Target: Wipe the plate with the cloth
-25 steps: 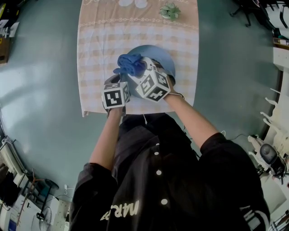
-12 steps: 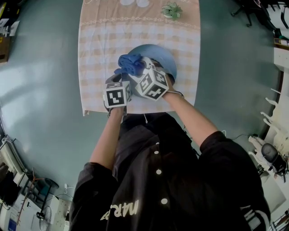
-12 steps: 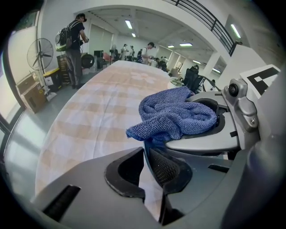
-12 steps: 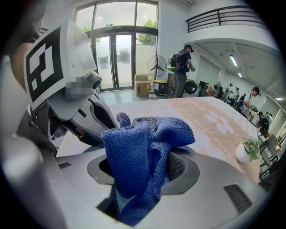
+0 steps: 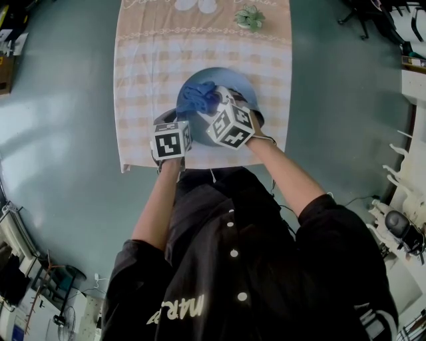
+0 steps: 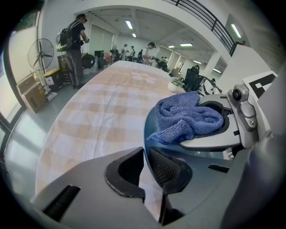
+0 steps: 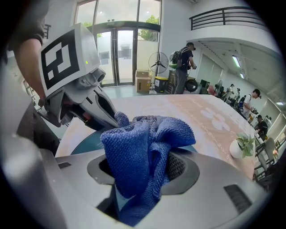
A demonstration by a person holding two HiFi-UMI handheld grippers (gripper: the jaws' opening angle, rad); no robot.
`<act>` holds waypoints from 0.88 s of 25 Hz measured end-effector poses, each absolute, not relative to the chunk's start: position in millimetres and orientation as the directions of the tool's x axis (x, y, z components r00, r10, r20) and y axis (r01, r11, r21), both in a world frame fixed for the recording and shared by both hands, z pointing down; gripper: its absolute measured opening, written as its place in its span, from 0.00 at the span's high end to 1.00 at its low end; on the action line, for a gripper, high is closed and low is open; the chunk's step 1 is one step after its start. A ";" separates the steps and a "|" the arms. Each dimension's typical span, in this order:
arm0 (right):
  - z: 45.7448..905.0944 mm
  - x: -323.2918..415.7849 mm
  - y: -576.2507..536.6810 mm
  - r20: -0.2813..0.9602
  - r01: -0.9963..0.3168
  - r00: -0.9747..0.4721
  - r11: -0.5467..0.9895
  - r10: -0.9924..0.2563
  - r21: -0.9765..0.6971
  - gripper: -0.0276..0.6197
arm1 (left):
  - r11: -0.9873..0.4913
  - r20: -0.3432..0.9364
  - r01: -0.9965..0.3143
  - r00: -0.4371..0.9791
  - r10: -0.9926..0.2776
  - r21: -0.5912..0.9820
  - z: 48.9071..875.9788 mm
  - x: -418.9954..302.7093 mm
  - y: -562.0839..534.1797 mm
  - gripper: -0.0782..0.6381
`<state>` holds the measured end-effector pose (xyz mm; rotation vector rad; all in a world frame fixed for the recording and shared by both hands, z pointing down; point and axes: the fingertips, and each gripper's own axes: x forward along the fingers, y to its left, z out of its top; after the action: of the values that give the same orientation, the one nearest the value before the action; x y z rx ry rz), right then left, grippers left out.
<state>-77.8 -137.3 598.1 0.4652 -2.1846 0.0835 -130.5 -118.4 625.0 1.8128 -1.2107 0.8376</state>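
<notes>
A blue plate (image 5: 229, 77) lies on the peach chequered tablecloth (image 5: 143, 73), near the table's front edge. My left gripper (image 5: 175, 120) is shut on the plate's near-left rim (image 6: 148, 123), which runs between its jaws (image 6: 145, 159). My right gripper (image 5: 213, 100) is shut on a crumpled blue cloth (image 5: 198, 97), bunched between its jaws (image 7: 143, 172) and spilling over them (image 7: 140, 143). The cloth (image 6: 187, 117) rests on the plate's left half. In the right gripper view the left gripper (image 7: 89, 107) stands just behind the cloth, over the plate (image 7: 87, 143).
A small potted plant in a white pot (image 5: 250, 16) stands at the far right of the table (image 7: 241, 147). Grey floor surrounds the table. In the left gripper view, people and a standing fan (image 6: 41, 53) are far behind.
The right gripper and the cloth have shifted a little to the right, from the plate's left rim onto its inner surface. The left gripper has stayed on the rim.
</notes>
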 end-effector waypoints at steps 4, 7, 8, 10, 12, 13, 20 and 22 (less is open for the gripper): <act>599.6 -65.4 -135.9 0.796 -0.354 -0.526 0.928 -0.298 0.113 0.60 | -0.227 0.844 -0.943 0.322 -0.429 0.244 625.6 -131.5 -118.2 0.82; 600.2 -53.7 -134.7 0.807 -0.355 -0.512 0.928 -0.296 0.116 0.60 | -0.227 0.845 -0.943 0.322 -0.427 0.245 625.2 -130.9 -118.3 0.82; 600.7 -50.0 -134.1 0.809 -0.356 -0.507 0.927 -0.296 0.116 0.60 | -0.229 0.845 -0.943 0.322 -0.426 0.244 625.1 -131.0 -118.3 0.82; 601.6 -42.6 -133.2 0.814 -0.358 -0.500 0.926 -0.296 0.117 0.60 | -0.229 0.847 -0.943 0.319 -0.426 0.240 625.1 -131.3 -118.2 0.82; 602.1 -35.3 -132.6 0.818 -0.361 -0.493 0.925 -0.296 0.118 0.60 | -0.228 0.847 -0.944 0.316 -0.427 0.238 625.1 -131.0 -118.3 0.82; 602.2 -31.9 -132.3 0.820 -0.362 -0.489 0.925 -0.297 0.118 0.60 | -0.228 0.846 -0.944 0.316 -0.428 0.237 625.1 -130.7 -118.4 0.82; 603.9 -9.2 -130.3 0.832 -0.370 -0.467 0.921 -0.299 0.122 0.60 | -0.224 0.852 -0.948 0.304 -0.426 0.227 626.0 -130.8 -118.2 0.82; 603.9 -3.3 -129.0 0.836 -0.371 -0.460 0.920 -0.300 0.126 0.60 | -0.224 0.853 -0.948 0.302 -0.426 0.224 625.4 -130.4 -118.0 0.82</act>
<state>-3.3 -129.0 603.9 0.4792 -2.0810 0.0907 -130.4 -118.0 625.4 1.7973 -1.2362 0.8527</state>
